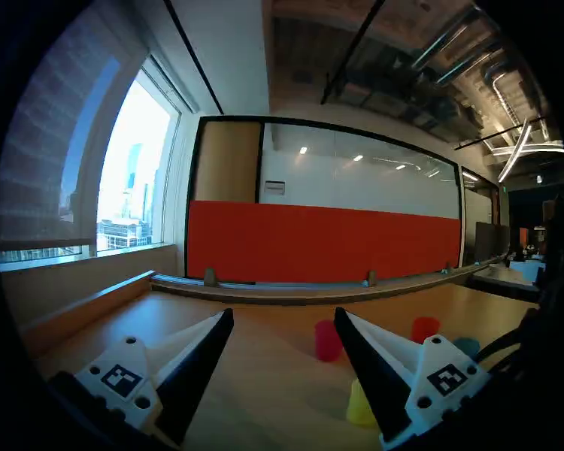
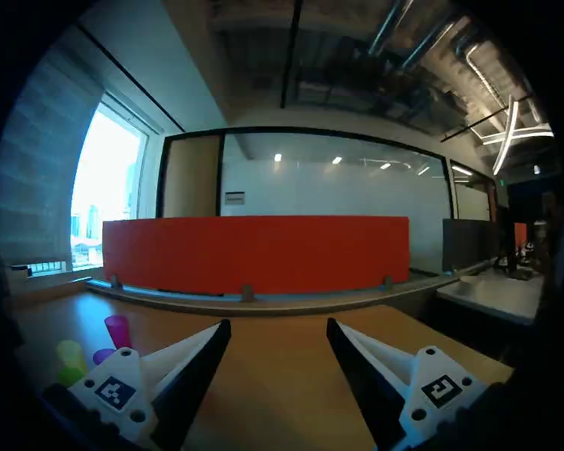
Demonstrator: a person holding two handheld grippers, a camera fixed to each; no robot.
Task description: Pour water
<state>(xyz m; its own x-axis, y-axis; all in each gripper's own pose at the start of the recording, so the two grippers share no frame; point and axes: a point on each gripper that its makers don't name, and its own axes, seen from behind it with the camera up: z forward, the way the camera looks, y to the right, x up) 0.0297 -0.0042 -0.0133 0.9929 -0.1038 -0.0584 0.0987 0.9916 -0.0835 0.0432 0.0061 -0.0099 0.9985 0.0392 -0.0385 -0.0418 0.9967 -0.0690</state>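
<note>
Our left tool (image 1: 282, 312) is released, its fingers spread with nothing between them above the wooden bench (image 1: 267, 383). Between the fingers stands a pink cup (image 1: 328, 340). A yellow cup (image 1: 359, 404) is nearer, and a red cup (image 1: 425, 328) and what may be a blue cup (image 1: 467, 346) lie beyond the right finger. Our right tool (image 2: 278, 323) is likewise released and empty, with the cups low to its left. An orange divider (image 1: 319, 240) backs the bench.

Magenta cup (image 1: 327, 340); red cup (image 1: 425, 328); yellow cup (image 1: 359, 404); teal cup (image 1: 468, 346); partition (image 1: 319, 244) — plain orange-red; desk (image 1: 274, 391) — tan; marker tag (image 1: 121, 379) — black-and-white squares.
</note>
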